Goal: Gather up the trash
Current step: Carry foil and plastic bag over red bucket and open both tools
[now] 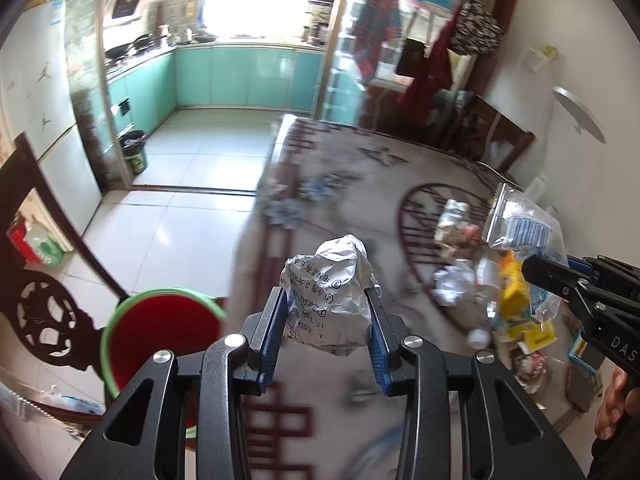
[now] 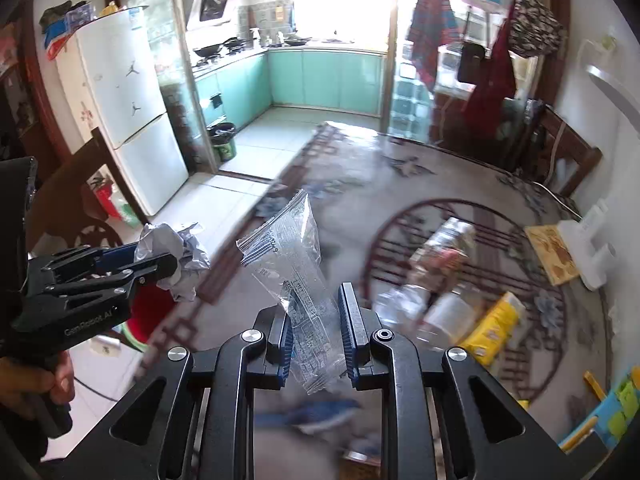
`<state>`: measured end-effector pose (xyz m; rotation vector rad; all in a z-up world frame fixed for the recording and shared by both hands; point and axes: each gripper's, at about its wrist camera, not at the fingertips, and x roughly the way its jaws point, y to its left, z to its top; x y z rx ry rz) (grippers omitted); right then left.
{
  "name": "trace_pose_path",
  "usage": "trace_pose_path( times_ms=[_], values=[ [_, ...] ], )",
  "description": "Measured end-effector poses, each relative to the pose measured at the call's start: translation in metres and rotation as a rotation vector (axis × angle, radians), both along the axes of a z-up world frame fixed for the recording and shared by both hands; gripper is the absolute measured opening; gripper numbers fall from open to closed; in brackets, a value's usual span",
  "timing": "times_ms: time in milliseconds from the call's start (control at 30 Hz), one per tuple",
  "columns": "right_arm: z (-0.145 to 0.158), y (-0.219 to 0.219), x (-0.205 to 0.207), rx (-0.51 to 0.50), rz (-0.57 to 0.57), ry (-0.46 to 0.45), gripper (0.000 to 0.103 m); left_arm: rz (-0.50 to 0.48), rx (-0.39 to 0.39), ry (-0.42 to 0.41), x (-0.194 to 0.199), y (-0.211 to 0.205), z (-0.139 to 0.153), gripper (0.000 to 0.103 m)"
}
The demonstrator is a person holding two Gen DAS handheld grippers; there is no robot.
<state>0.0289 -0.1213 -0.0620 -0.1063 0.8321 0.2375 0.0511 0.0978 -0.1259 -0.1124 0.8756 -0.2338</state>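
My left gripper [image 1: 327,296] is shut on a crumpled ball of printed paper [image 1: 332,272], held above the table's left edge. Just left and below it stands a red bin with a green rim [image 1: 160,328]. My right gripper [image 2: 316,300] is shut on a clear plastic bag [image 2: 288,248] that hangs up between its fingers. In the right wrist view the left gripper [image 2: 160,262] with the paper ball [image 2: 176,248] is at the left, over the red bin [image 2: 148,312]. A pile of wrappers, a yellow packet [image 2: 496,328] and a clear bottle lies on the patterned tablecloth [image 1: 340,184].
A dark carved chair [image 1: 44,312] stands left of the bin. Another chair [image 1: 500,132] is at the table's far right. A white box [image 2: 588,248] sits by the wall. A white fridge [image 2: 132,112] and a black kitchen bin [image 1: 134,152] are beyond.
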Motion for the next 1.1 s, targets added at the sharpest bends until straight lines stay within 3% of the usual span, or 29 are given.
trace_pose_path(
  times_ms=[400,700,900,1000,1033,1067,1100],
  values=[
    [-0.021,0.110,0.028,-0.020,0.106,0.048,0.020,0.157,0.008,0.076,0.007,0.141,-0.040,0.036],
    [-0.051,0.181,0.046,-0.015,0.195,0.142,0.020,0.232,0.030,0.153,0.012,0.202,-0.075,0.037],
    [-0.065,0.212,0.052,-0.008,0.237,0.187,0.020,0.244,0.033,0.189,0.016,0.218,-0.090,0.040],
    [-0.069,0.221,0.055,-0.001,0.244,0.206,0.027,0.252,0.027,0.188,0.019,0.223,-0.092,0.049],
    [-0.069,0.223,0.056,0.000,0.242,0.205,0.035,0.257,0.031,0.186,0.020,0.225,-0.092,0.059],
    [-0.069,0.224,0.057,0.002,0.238,0.204,0.052,0.264,0.038,0.183,0.021,0.225,-0.092,0.062],
    [-0.068,0.224,0.057,0.007,0.233,0.196,0.061,0.267,0.041,0.179,0.022,0.227,-0.091,0.065]
  ],
)
